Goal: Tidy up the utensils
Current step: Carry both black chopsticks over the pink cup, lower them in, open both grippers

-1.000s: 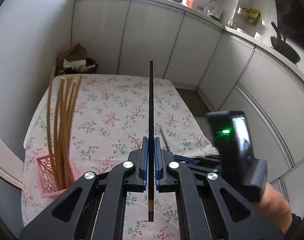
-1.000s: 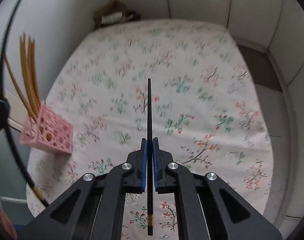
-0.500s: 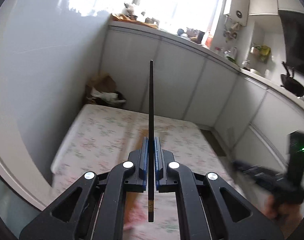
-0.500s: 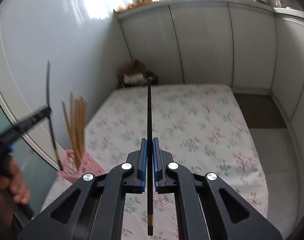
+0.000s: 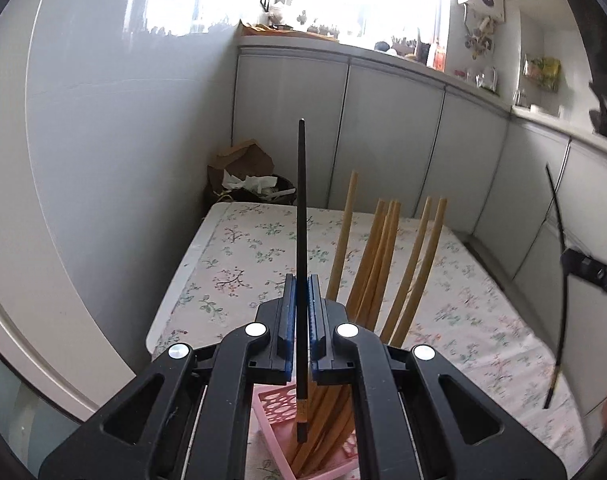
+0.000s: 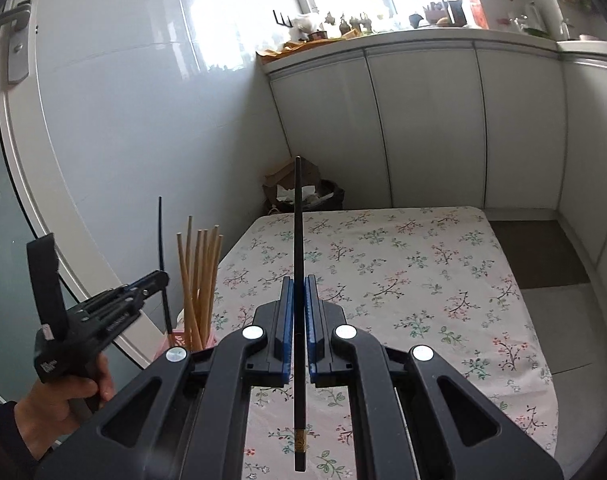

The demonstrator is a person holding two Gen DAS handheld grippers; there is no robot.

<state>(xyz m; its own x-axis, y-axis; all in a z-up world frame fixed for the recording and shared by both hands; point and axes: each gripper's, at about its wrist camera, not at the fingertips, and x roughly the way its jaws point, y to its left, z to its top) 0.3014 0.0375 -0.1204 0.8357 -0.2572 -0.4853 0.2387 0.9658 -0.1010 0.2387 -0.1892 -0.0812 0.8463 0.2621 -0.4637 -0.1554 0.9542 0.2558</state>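
Note:
My left gripper point(image 5: 302, 304) is shut on a black chopstick point(image 5: 301, 216), held upright with its lower end just above the pink holder point(image 5: 271, 420). Several wooden chopsticks point(image 5: 383, 256) stand in that holder. My right gripper point(image 6: 299, 308) is shut on a second black chopstick point(image 6: 299, 240), upright over the floral tablecloth point(image 6: 403, 272). In the right wrist view the left gripper point(image 6: 159, 280) is at the left, right beside the wooden chopsticks point(image 6: 199, 280) and the pink holder point(image 6: 179, 336). In the left wrist view the right gripper's chopstick point(image 5: 559, 280) shows blurred at the far right.
A bin with paper and cardboard point(image 5: 247, 176) stands behind the table against the wall. White cabinets point(image 6: 423, 120) run behind and to the right. A door point(image 6: 19, 120) stands at the left. The pink holder sits near the table's front left corner.
Both grippers have tilted up from looking down at the table. The left gripper has moved over the pink holder, its chopstick now just above it. Both stay shut on their chopsticks.

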